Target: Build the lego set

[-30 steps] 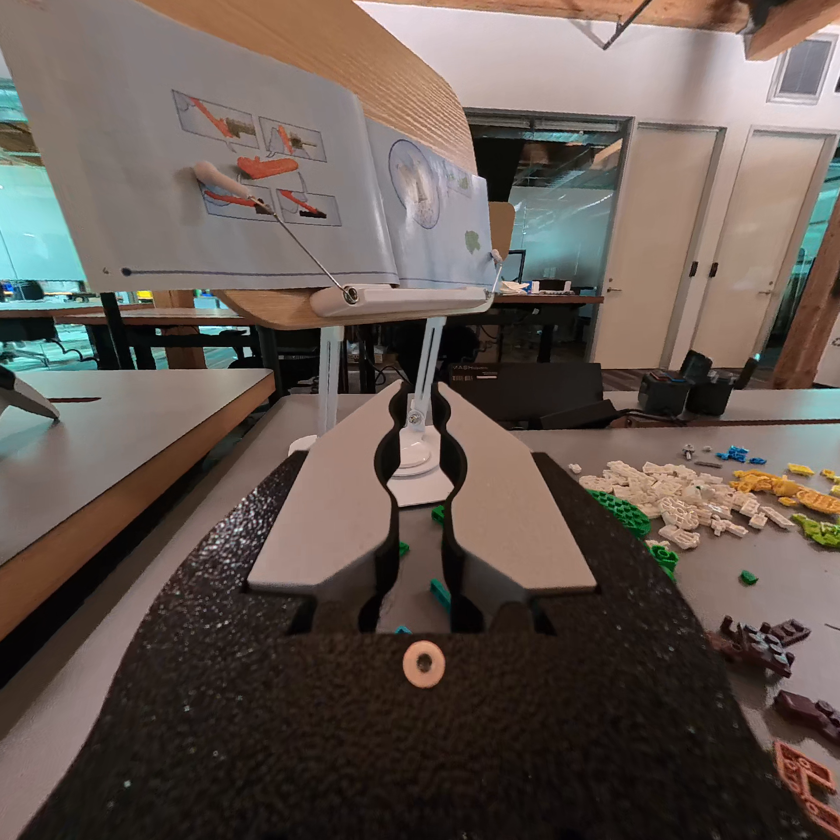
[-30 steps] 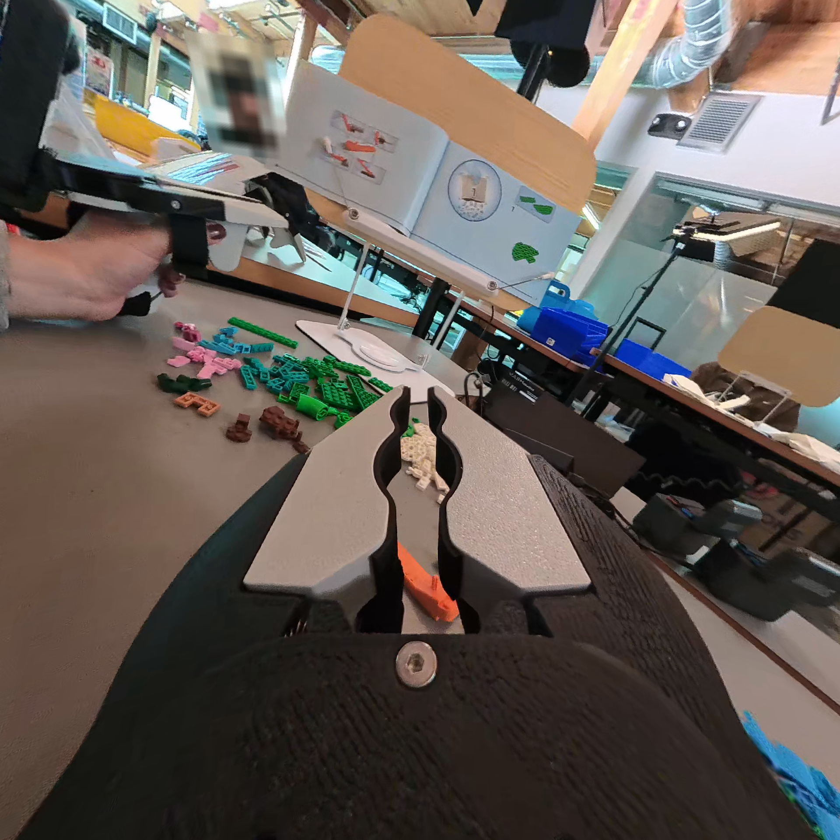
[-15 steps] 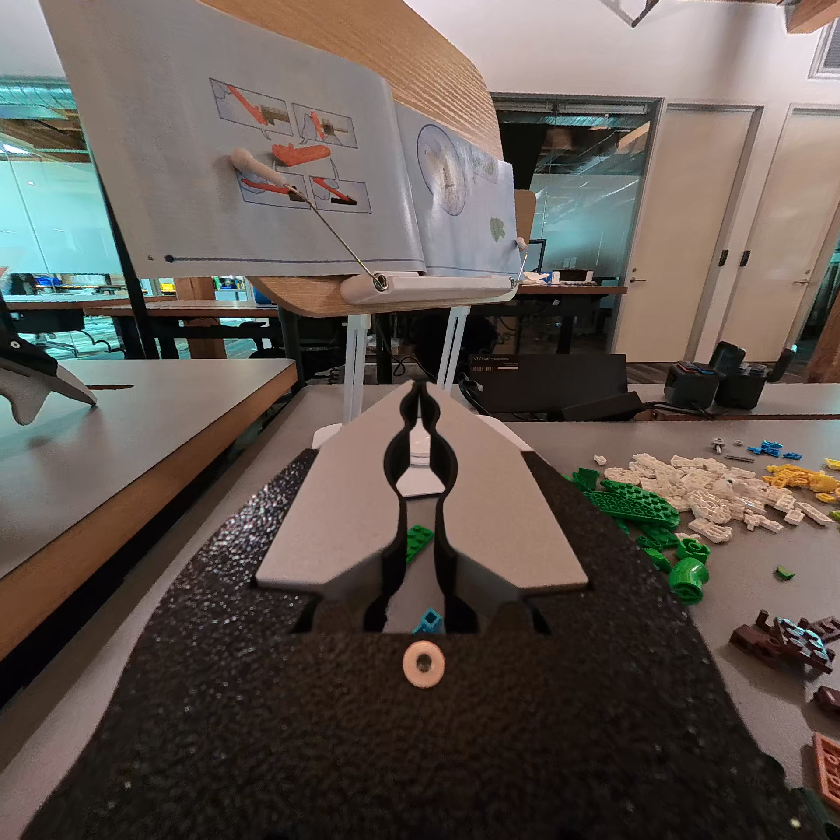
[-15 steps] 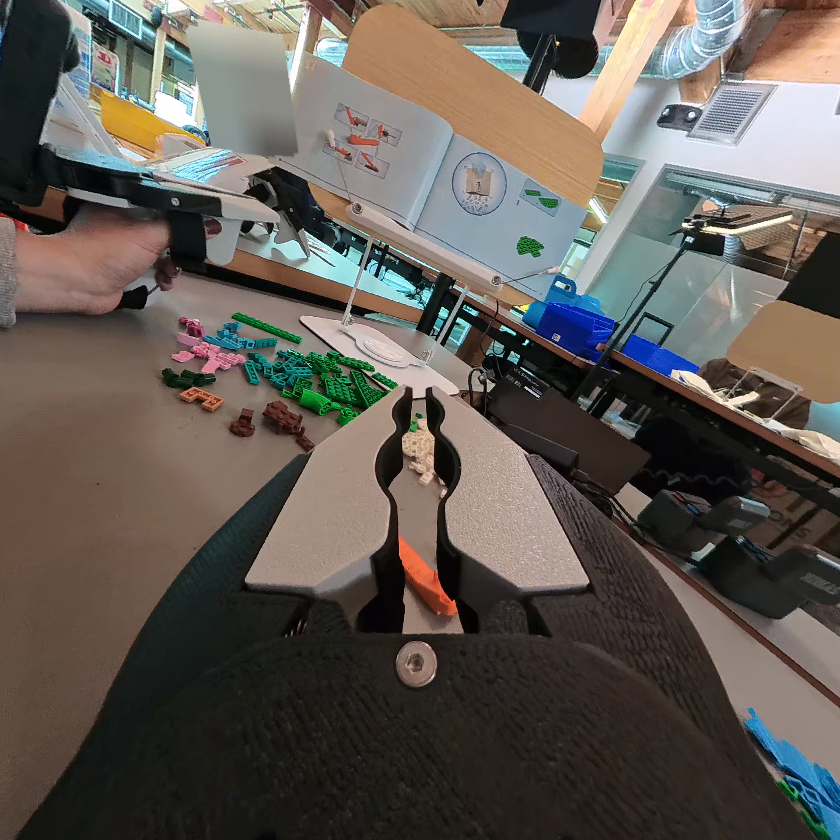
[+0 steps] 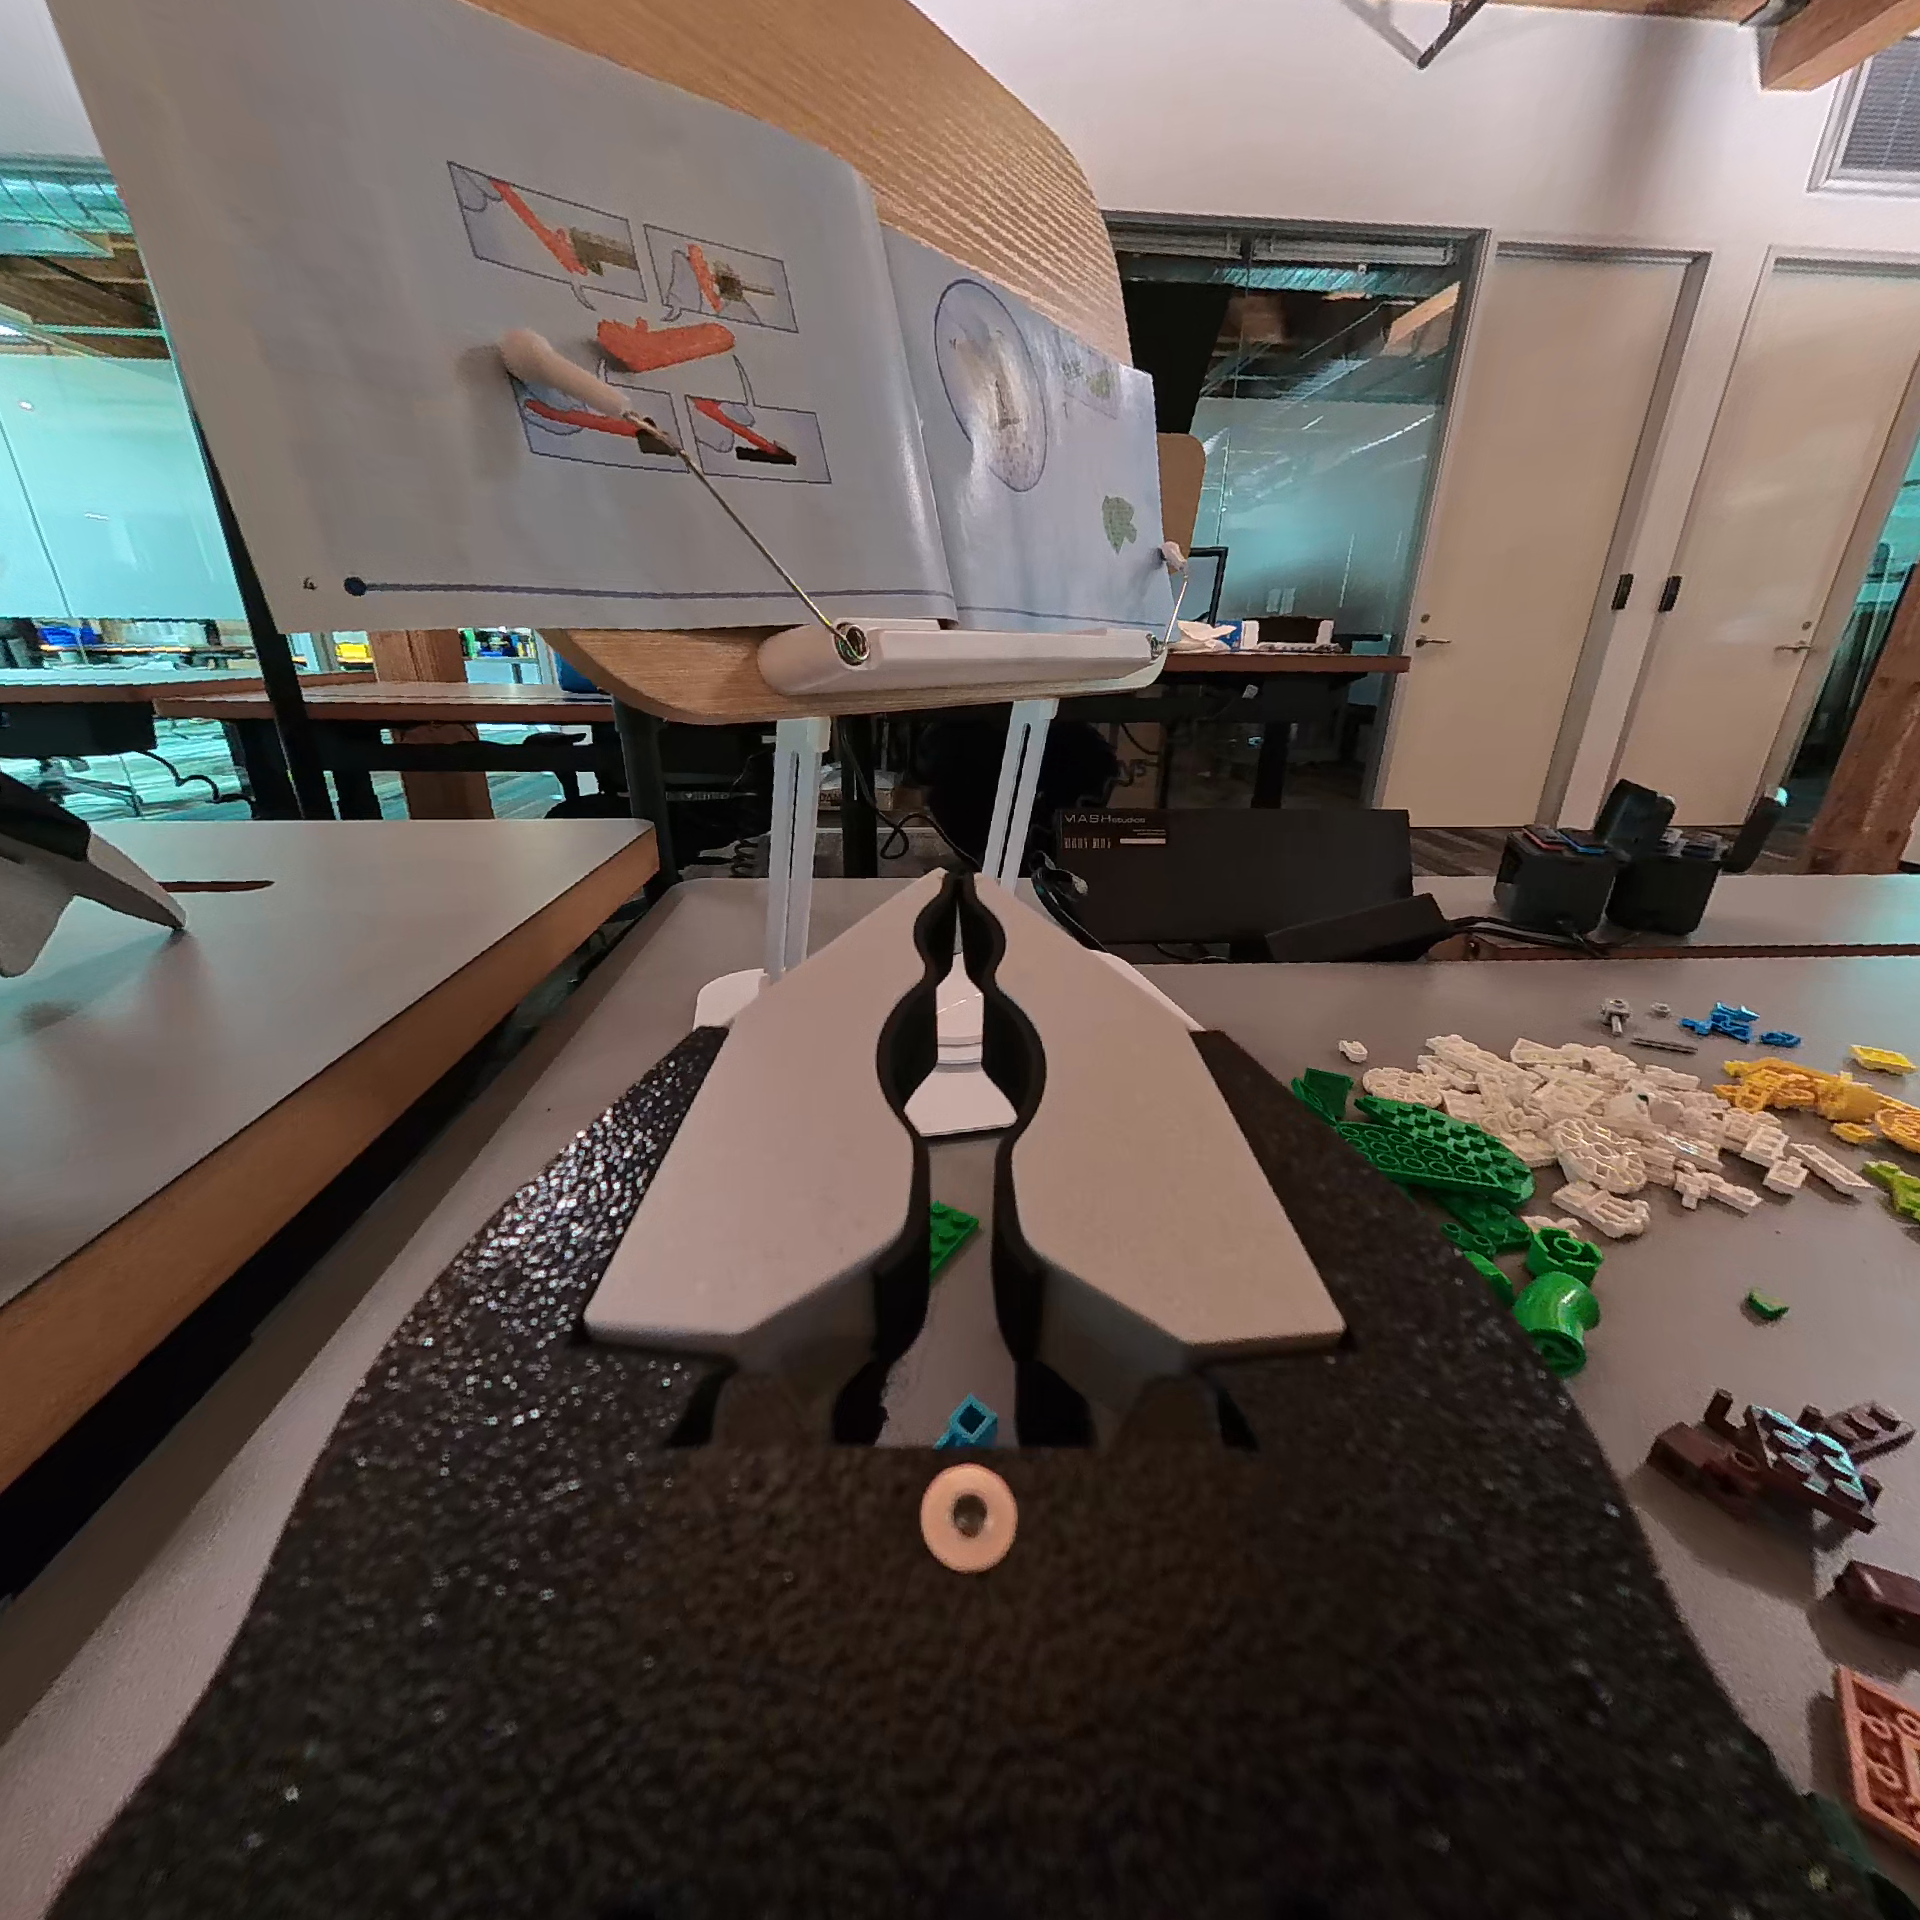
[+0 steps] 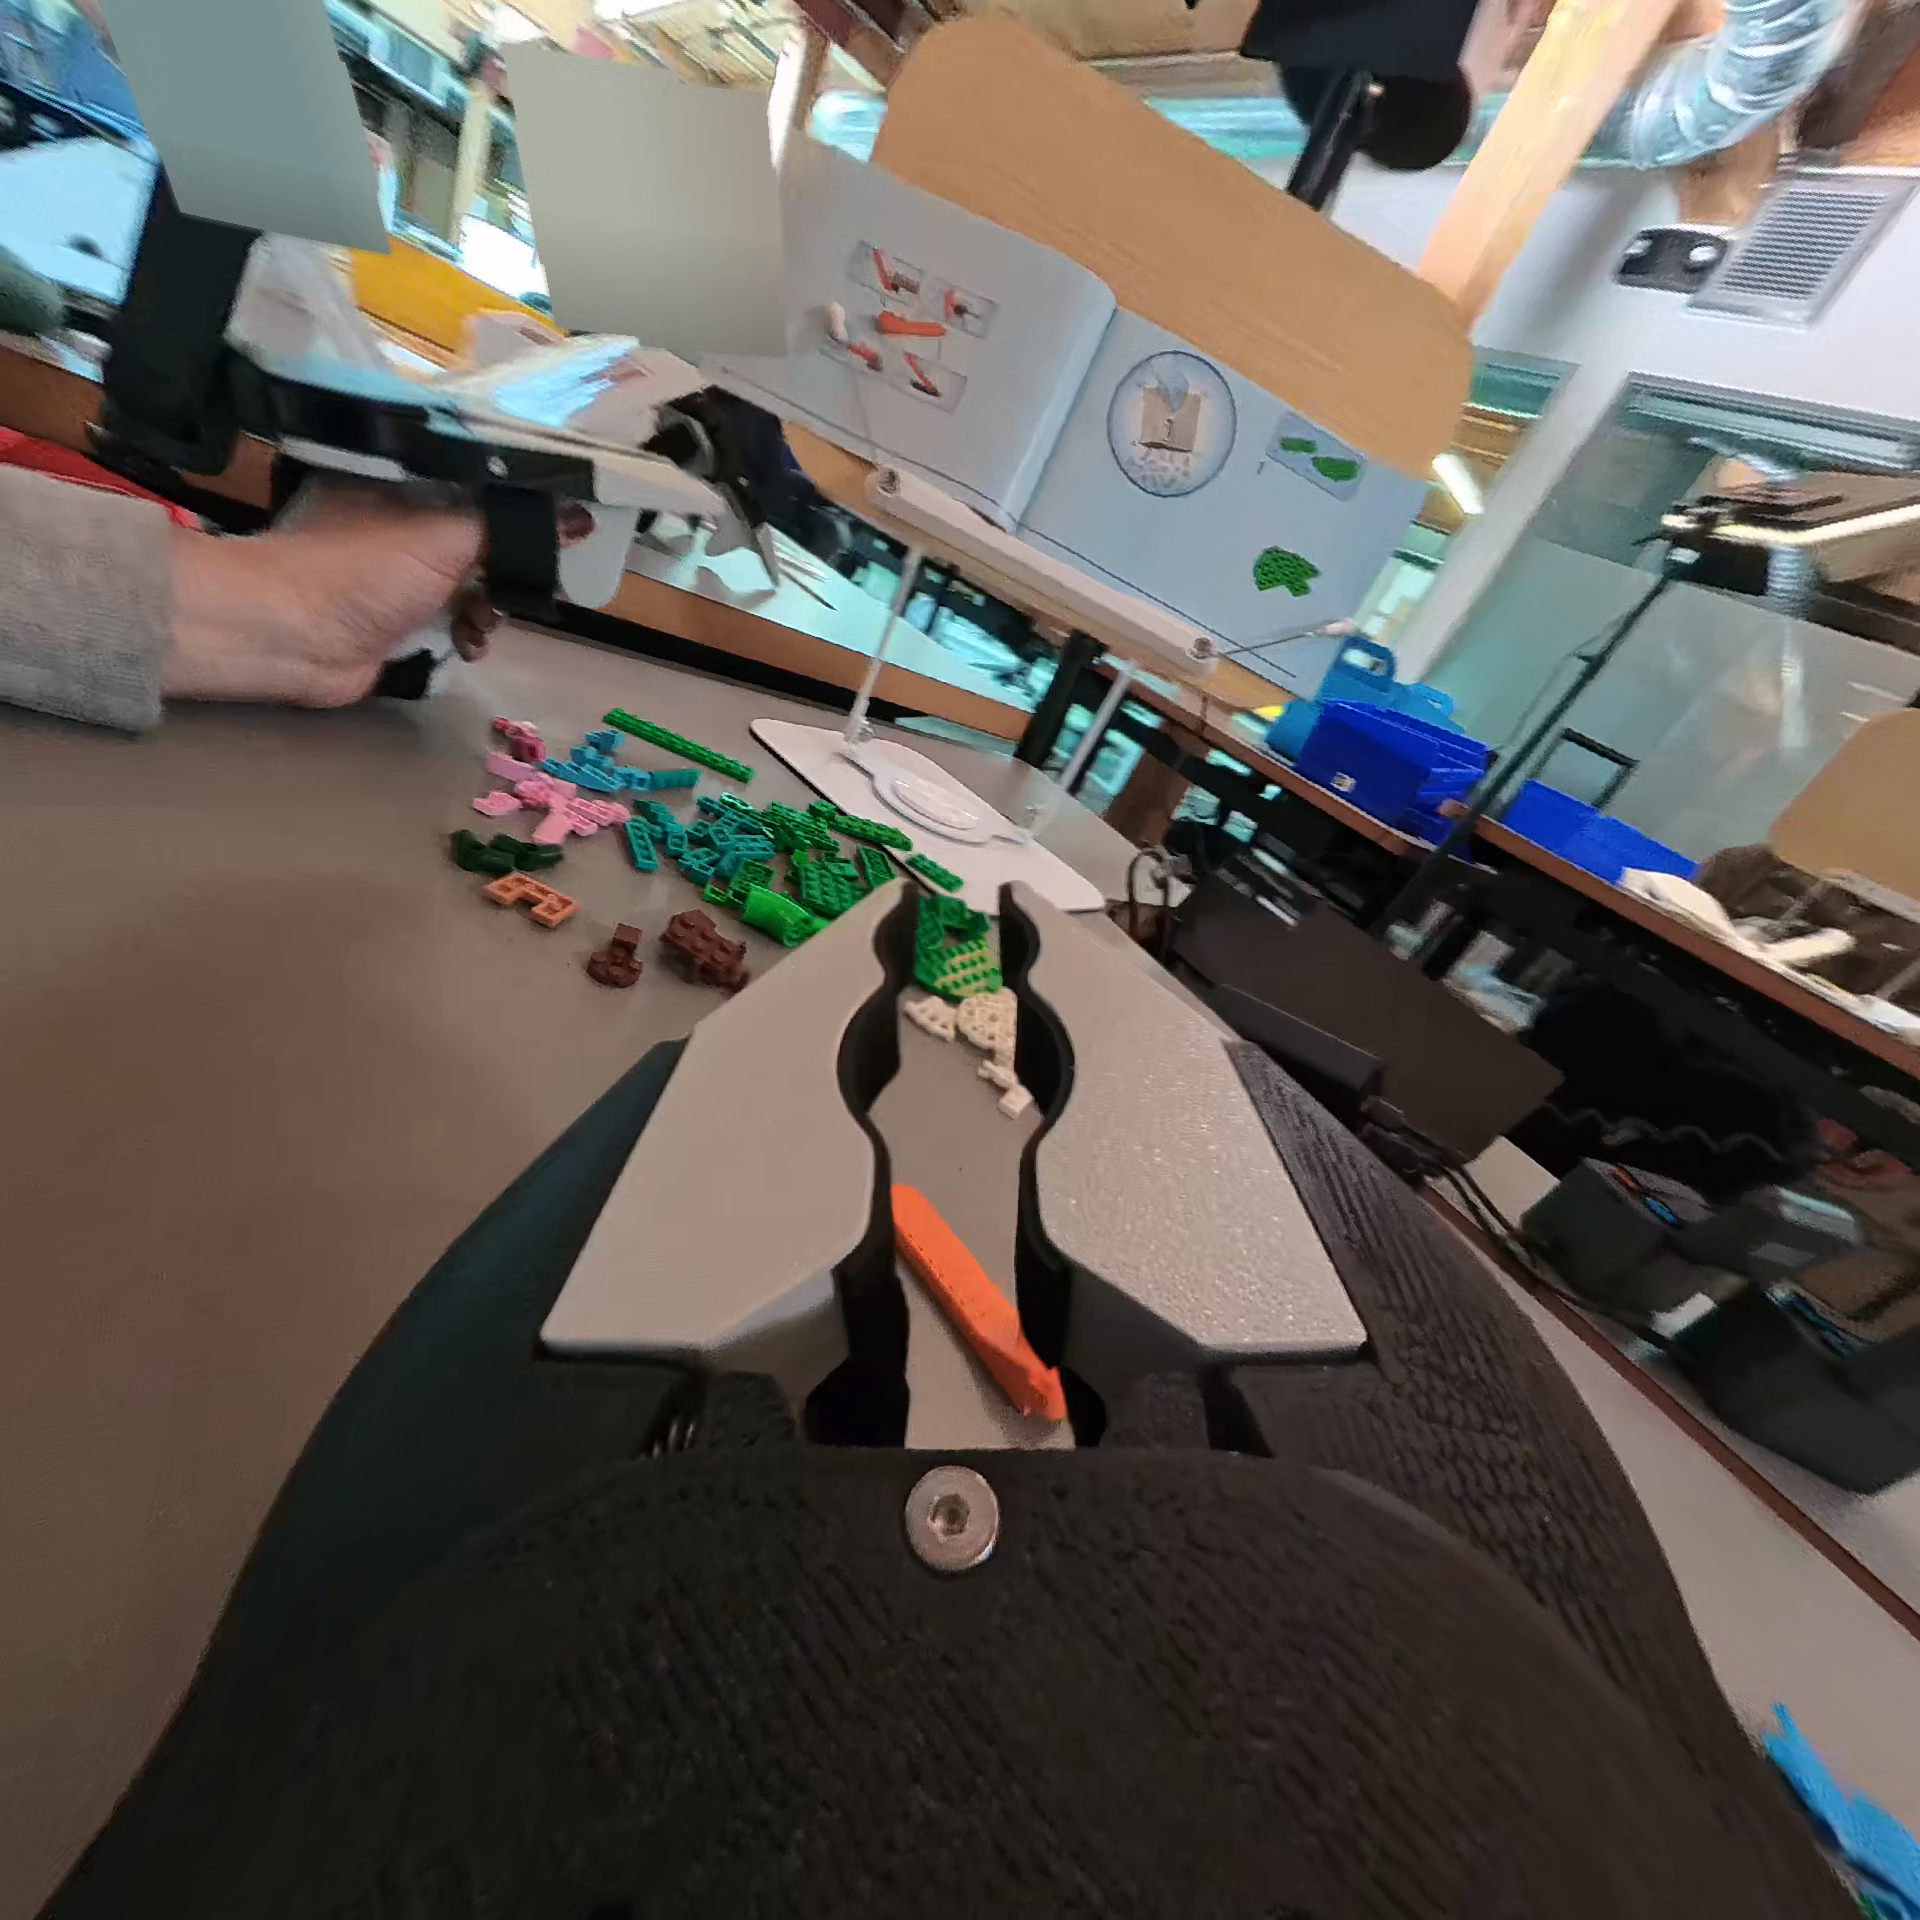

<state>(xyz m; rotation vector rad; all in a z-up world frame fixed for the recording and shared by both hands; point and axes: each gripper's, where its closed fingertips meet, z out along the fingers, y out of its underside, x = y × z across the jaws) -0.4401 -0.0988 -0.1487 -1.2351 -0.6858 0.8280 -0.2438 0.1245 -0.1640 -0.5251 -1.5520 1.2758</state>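
The left gripper (image 5: 958,894) is being held above the grey worktop (image 5: 1299,997) with its fingers (image 5: 831,1091) closed tip to tip on nothing; a green plate (image 5: 951,1236) and a small blue brick (image 5: 971,1421) are lying beneath it, untouched. The white foot of the book stand (image 5: 727,1003) is sitting just ahead, the worktop edge close on the left. Green bricks (image 5: 1444,1143), white pieces (image 5: 1558,1101) and brown pieces (image 5: 1787,1455) are lying to the right.

The right gripper (image 6: 956,904) is being held with fingers (image 6: 1174,1143) slightly apart, gripping nothing. The orange piece (image 6: 966,1299) is lying on the worktop under them, likely light, stiff and slick; its long sides are judged best for pinching. Green wedge plates (image 6: 951,951) are lying just past the tips. Bare worktop is lying open on the left, the edge near on the right.
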